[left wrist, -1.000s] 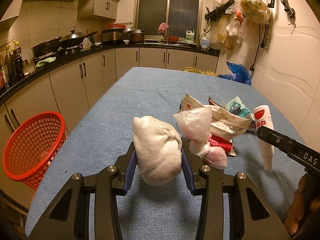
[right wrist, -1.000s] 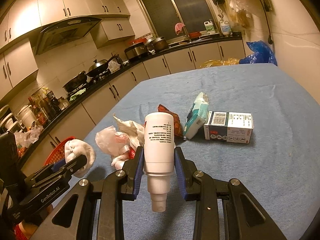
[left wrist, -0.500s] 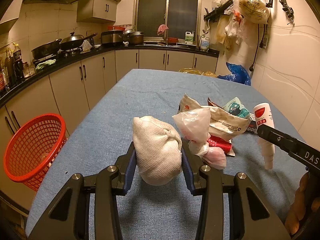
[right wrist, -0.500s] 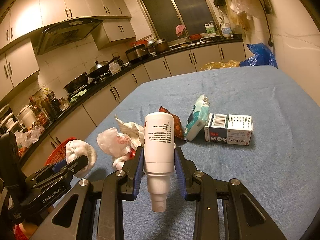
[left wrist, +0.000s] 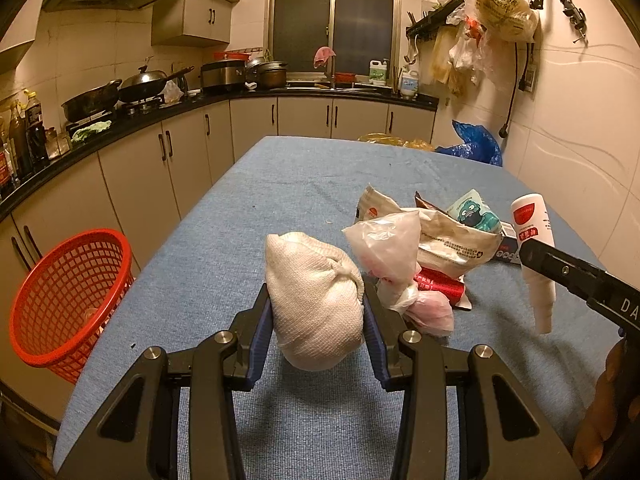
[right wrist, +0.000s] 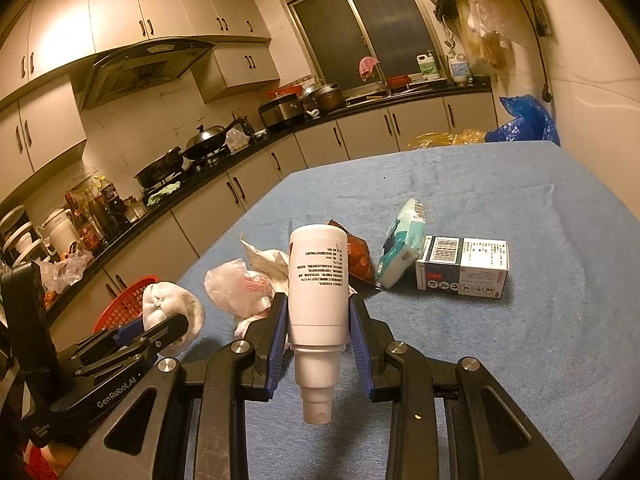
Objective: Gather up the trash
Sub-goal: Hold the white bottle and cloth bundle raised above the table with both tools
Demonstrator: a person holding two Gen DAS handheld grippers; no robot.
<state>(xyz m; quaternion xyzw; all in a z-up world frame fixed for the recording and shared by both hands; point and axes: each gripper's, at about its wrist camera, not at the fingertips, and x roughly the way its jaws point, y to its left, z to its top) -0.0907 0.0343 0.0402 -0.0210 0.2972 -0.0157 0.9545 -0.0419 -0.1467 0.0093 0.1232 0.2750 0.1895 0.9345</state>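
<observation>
- Holding two items at once, you have the left hand-held gripper (left wrist: 318,316) clamped on a white cloth bundle (left wrist: 314,300) and the right hand-held gripper (right wrist: 318,316) clamped on a white bottle (right wrist: 318,284), nozzle pointing down. Both items are lifted clear of the desk (left wrist: 288,184).
- Note the remaining trash on the desk: a clear plastic bag (left wrist: 384,240), a paper bag (left wrist: 452,240), a red wrapper (left wrist: 440,284), a teal packet (right wrist: 400,248) and a small carton (right wrist: 462,266), all bunched close together.
- Locate the red basket (left wrist: 68,300) off the left edge of the desk, below its level. This is the likely drop point.
- Expect the soft bundle to sag or slip, since the pads pinch only its lower half.
- Guard against the smooth bottle sliding down through the pads, because the grip sits near its shoulder.
- Keep the two grippers apart when you swing left; the right one must cross over the trash pile and could knock it.
</observation>
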